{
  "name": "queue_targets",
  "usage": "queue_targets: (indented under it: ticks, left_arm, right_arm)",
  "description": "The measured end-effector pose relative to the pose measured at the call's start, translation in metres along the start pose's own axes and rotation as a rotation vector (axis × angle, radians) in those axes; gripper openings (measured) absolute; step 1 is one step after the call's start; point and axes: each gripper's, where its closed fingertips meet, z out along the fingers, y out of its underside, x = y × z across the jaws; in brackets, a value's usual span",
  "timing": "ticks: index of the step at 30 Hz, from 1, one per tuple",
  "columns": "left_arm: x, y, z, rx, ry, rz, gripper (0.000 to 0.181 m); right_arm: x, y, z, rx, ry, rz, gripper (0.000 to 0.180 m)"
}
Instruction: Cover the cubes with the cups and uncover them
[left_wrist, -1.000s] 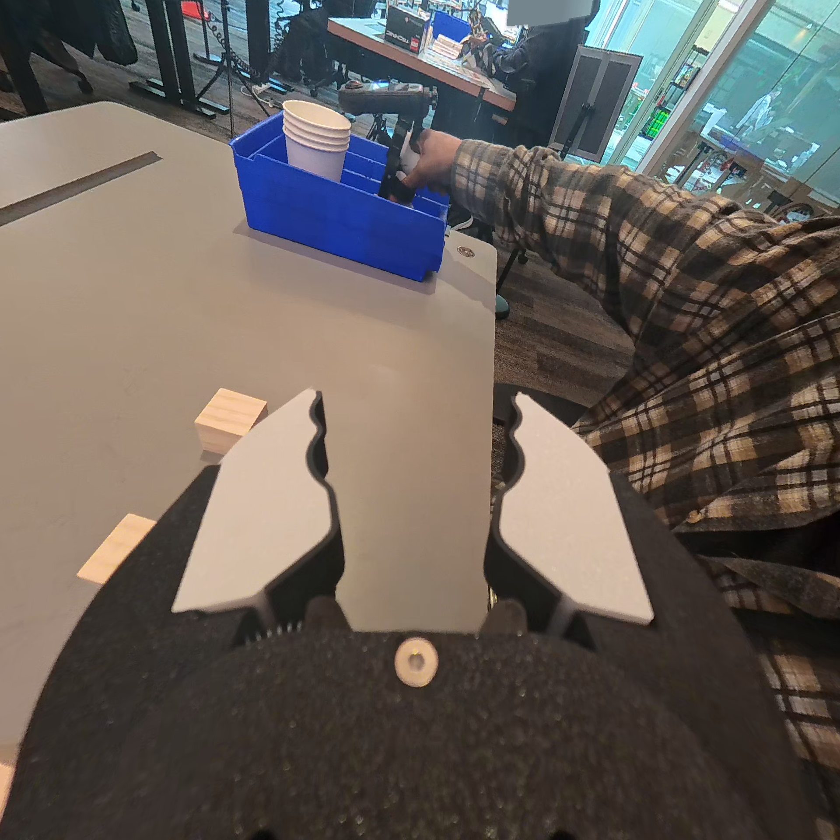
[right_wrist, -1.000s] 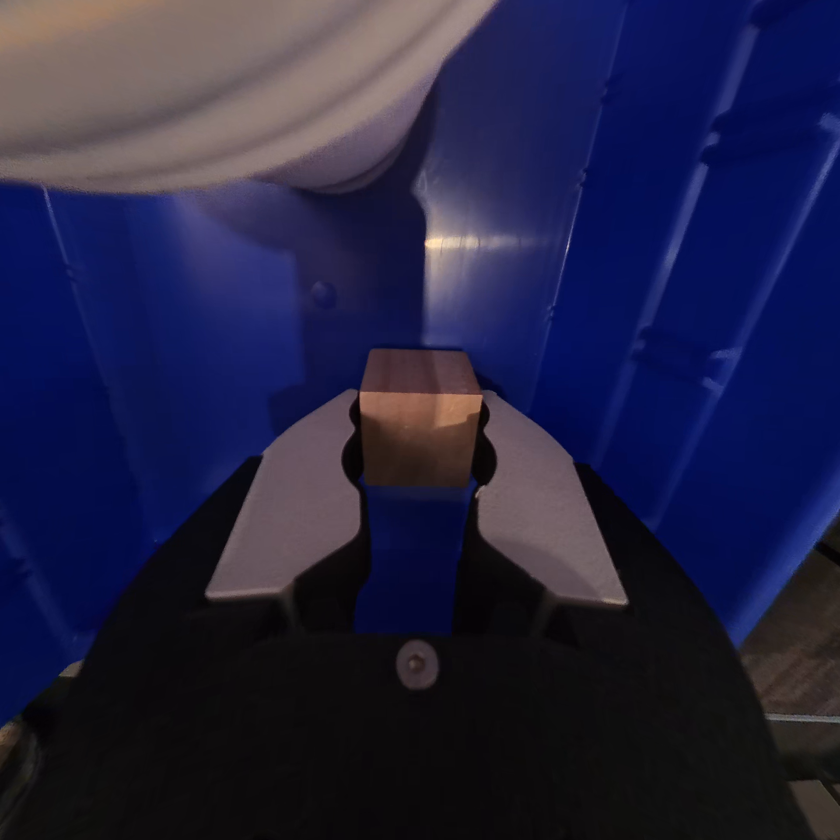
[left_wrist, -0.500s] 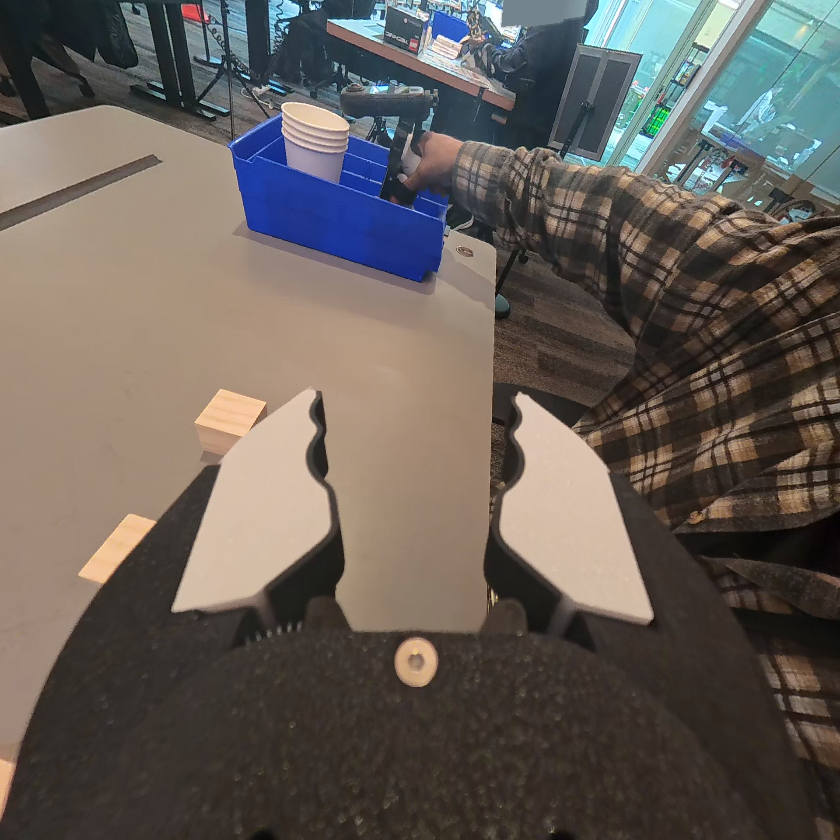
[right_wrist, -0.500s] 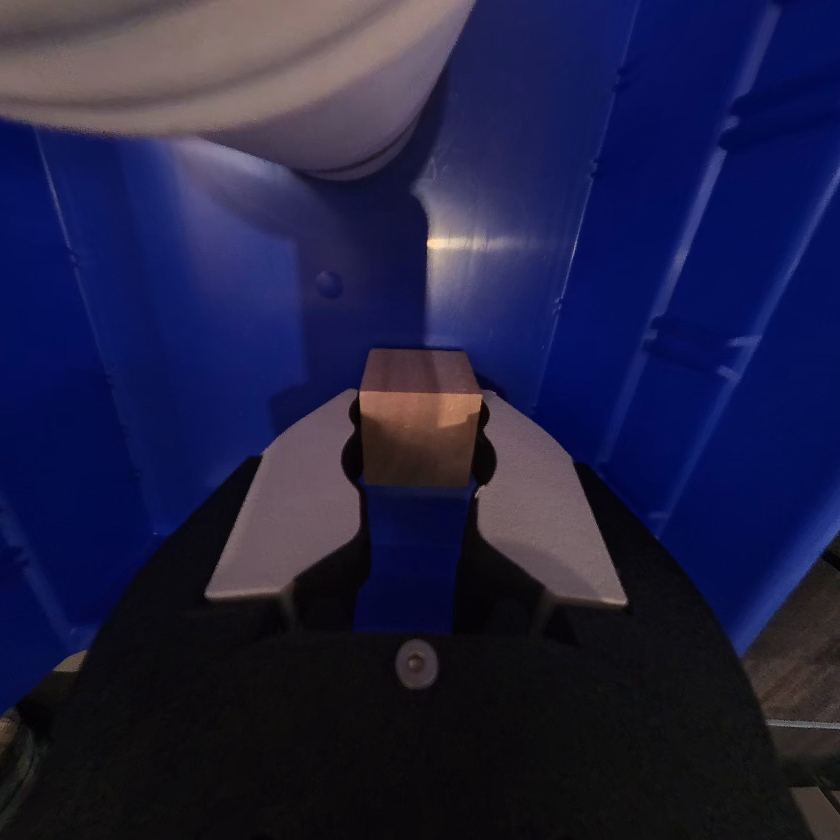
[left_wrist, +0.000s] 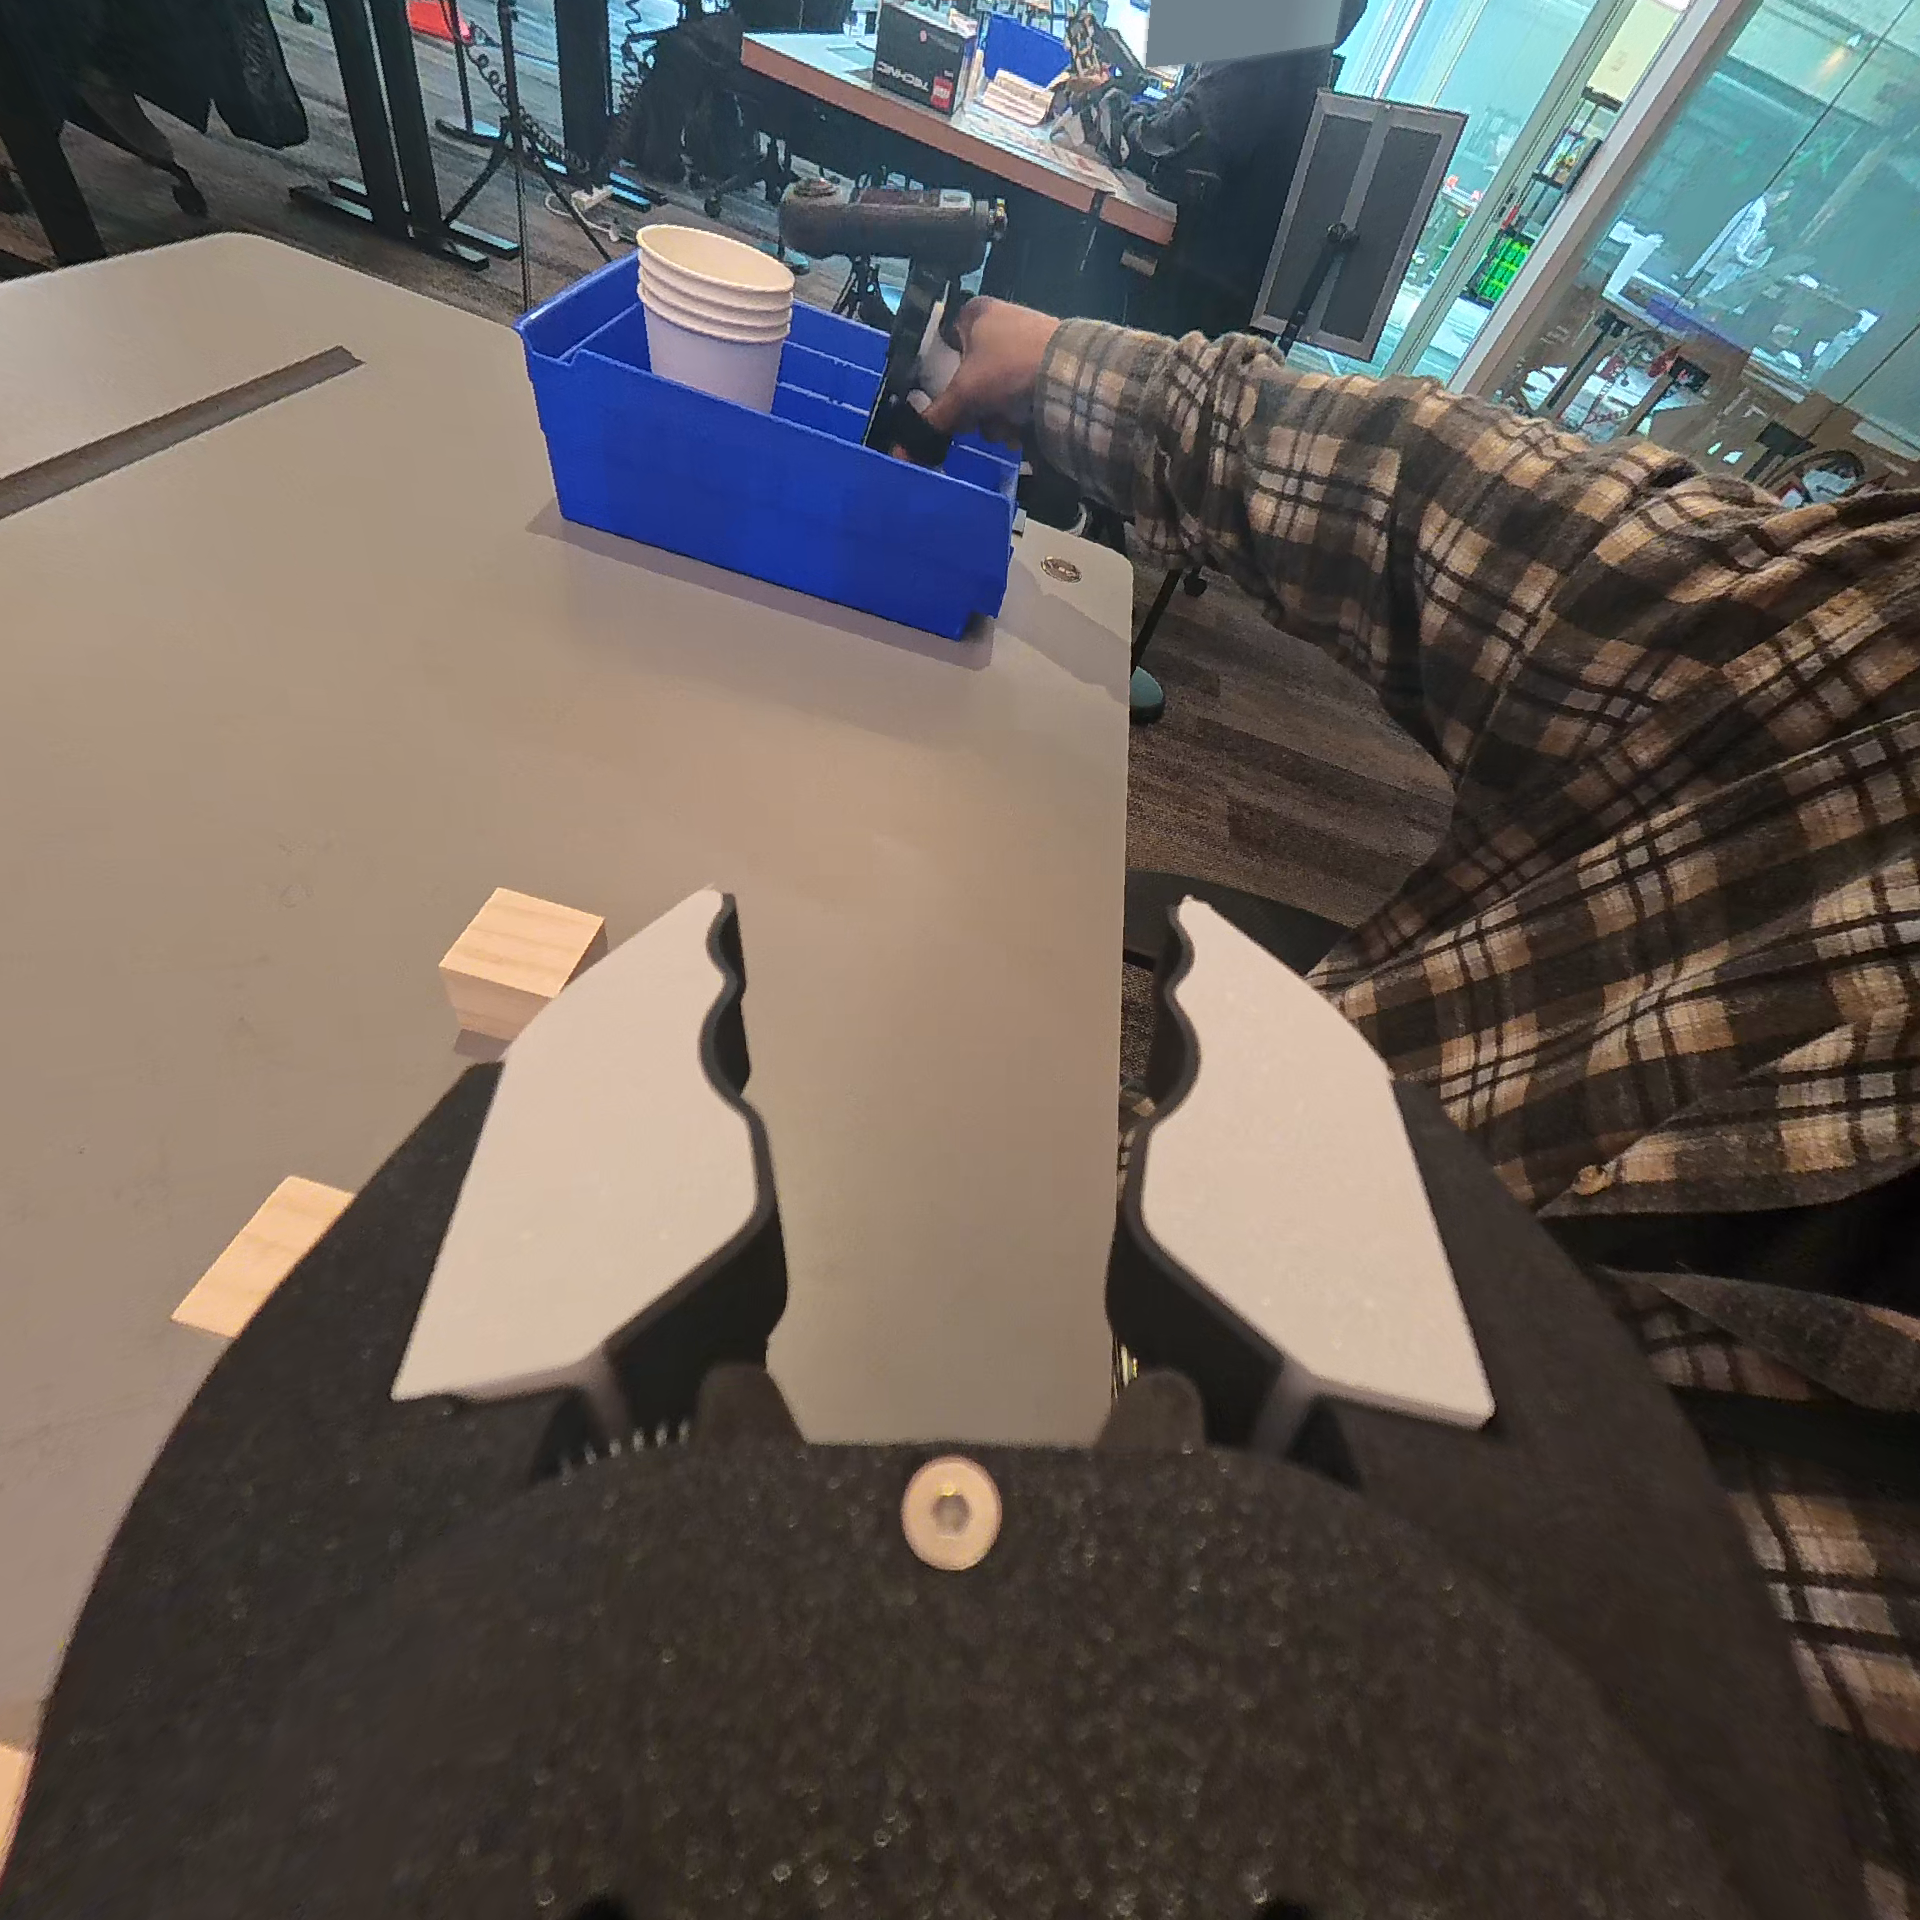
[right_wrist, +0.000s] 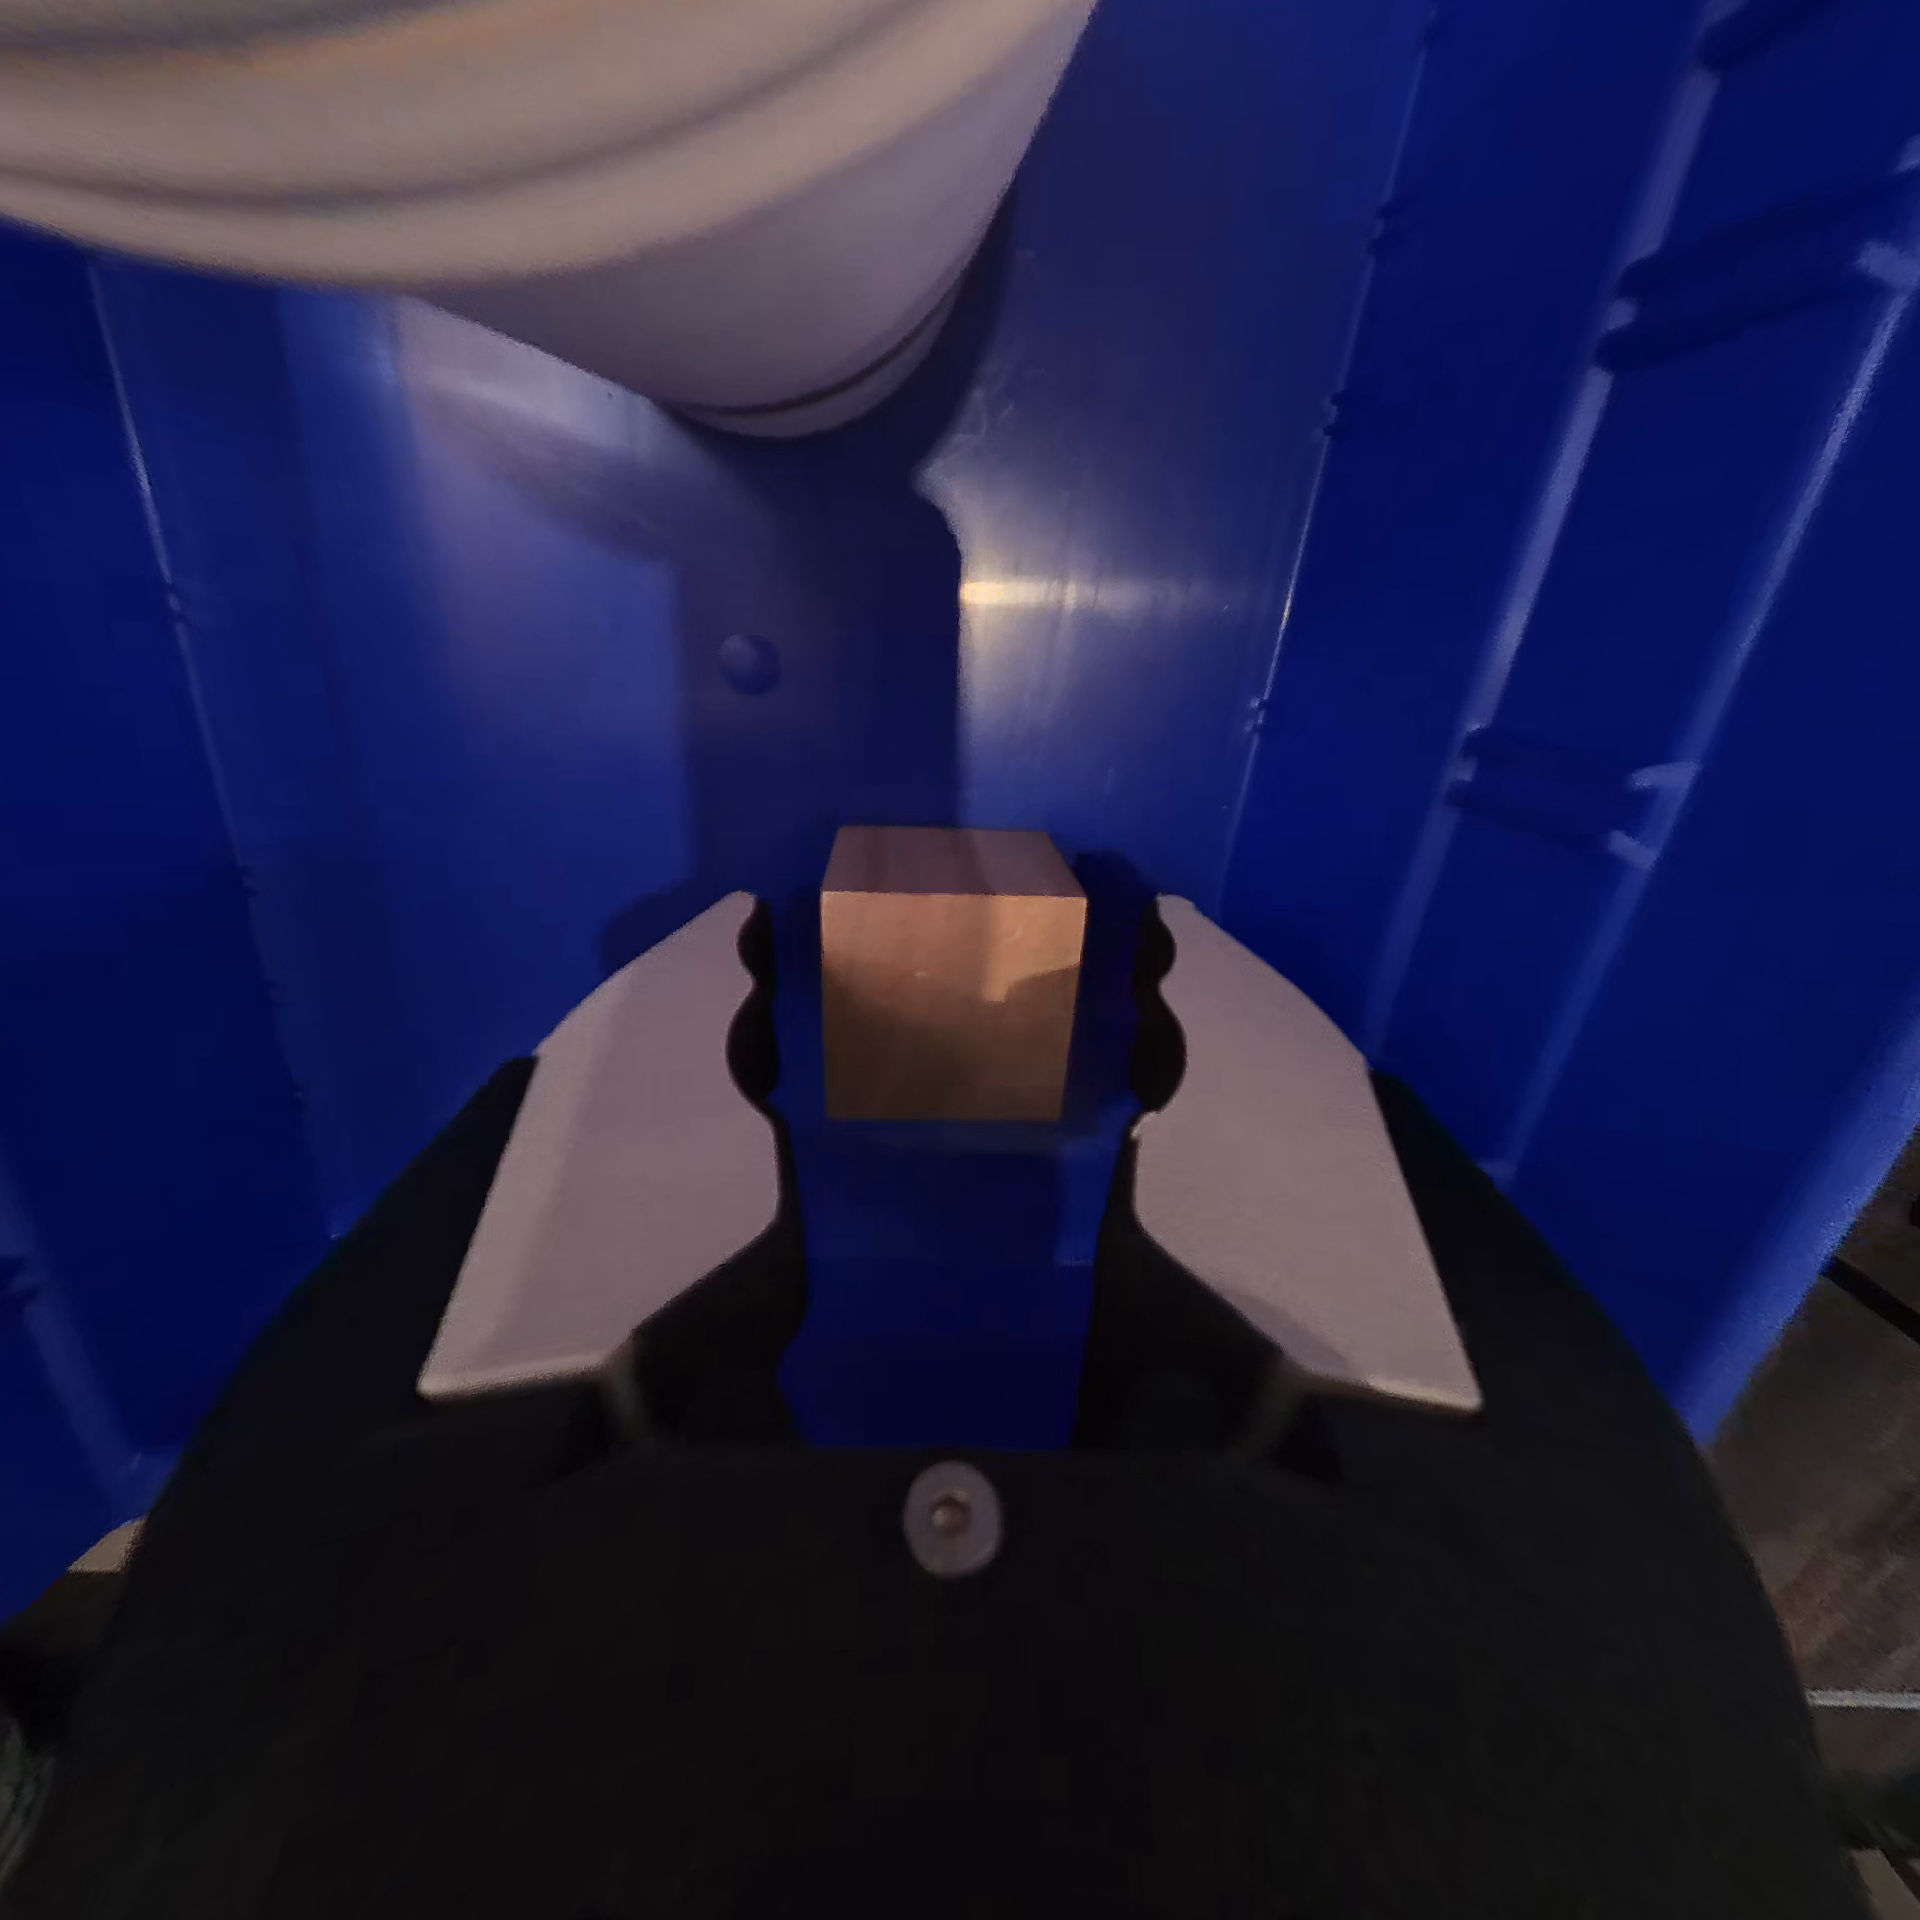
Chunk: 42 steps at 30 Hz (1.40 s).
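1. The right tongs (right_wrist: 954, 971) reached down into the blue bin (right_wrist: 1455, 623), jaws parted, with slim gaps on either side of a wooden cube (right_wrist: 954, 997) on the bin floor.
2. A stack of white cups (right_wrist: 520, 187) stood in the same bin, just beyond that cube.
3. The left tongs (left_wrist: 951, 977) hovered wide apart and empty over the grey table (left_wrist: 416, 675).
4. Two more cubes (left_wrist: 520, 961) (left_wrist: 260, 1252) lay on the table to their left, well apart from the bin.

Counted: 4 pale wooden cubes, 3 on the grey table (left_wrist: 520, 727) at approx 9 o'clock (left_wrist: 520, 961) (left_wrist: 260, 1257) (left_wrist: 12, 1766), 1 inside the blue plastic bin (left_wrist: 769, 520) (right_wrist: 951, 1013). 1 stack of white paper cups (left_wrist: 715, 312), approx 4 nested, 12 o'clock.
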Motion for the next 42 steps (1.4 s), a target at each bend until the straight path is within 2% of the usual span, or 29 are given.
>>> queue_targets:
  ticks: [7, 10, 13, 16, 19, 22, 26, 30, 35, 42]
  left_arm:
    - [0.004, -0.002, -0.003, 0.004, 0.000, 0.013, 0.075]
    - [0.006, -0.005, -0.007, 0.013, -0.002, 0.019, 0.075]
    - [0.007, -0.007, -0.014, 0.020, -0.015, 0.031, 0.075]
    - [0.005, -0.012, -0.025, 0.042, -0.044, 0.045, 0.075]
    - [0.000, -0.018, -0.037, 0.076, -0.072, 0.040, 0.075]
    - [-0.001, -0.021, -0.047, 0.101, -0.087, 0.038, 0.075]
    - [0.000, -0.023, -0.056, 0.109, -0.115, 0.061, 0.075]
    - [-0.001, -0.026, -0.064, 0.126, -0.138, 0.071, 0.075]
    - [-0.003, -0.028, -0.069, 0.139, -0.137, 0.069, 0.075]
    - [-0.005, -0.028, -0.071, 0.144, -0.128, 0.062, 0.075]
  right_arm:
    - [-0.005, -0.006, -0.031, 0.035, 0.008, -0.013, 0.082]
    - [-0.013, -0.015, -0.066, 0.059, 0.036, -0.032, 0.089]
    - [-0.027, -0.036, -0.119, 0.146, 0.099, -0.091, 0.090]
    - [-0.072, -0.068, -0.172, 0.283, 0.110, -0.238, 0.089]
    - [-0.152, -0.094, -0.196, 0.402, 0.036, -0.465, 0.088]
    - [-0.242, -0.106, -0.186, 0.446, -0.056, -0.722, 0.087]
    - [-0.345, -0.106, -0.146, 0.467, -0.124, -1.072, 0.086]
    - [-0.419, -0.103, -0.104, 0.455, -0.230, -1.249, 0.080]
    - [-0.462, -0.099, -0.067, 0.357, -0.322, -1.330, 0.073]
    - [-0.471, -0.099, -0.034, 0.274, -0.303, -1.371, 0.071]
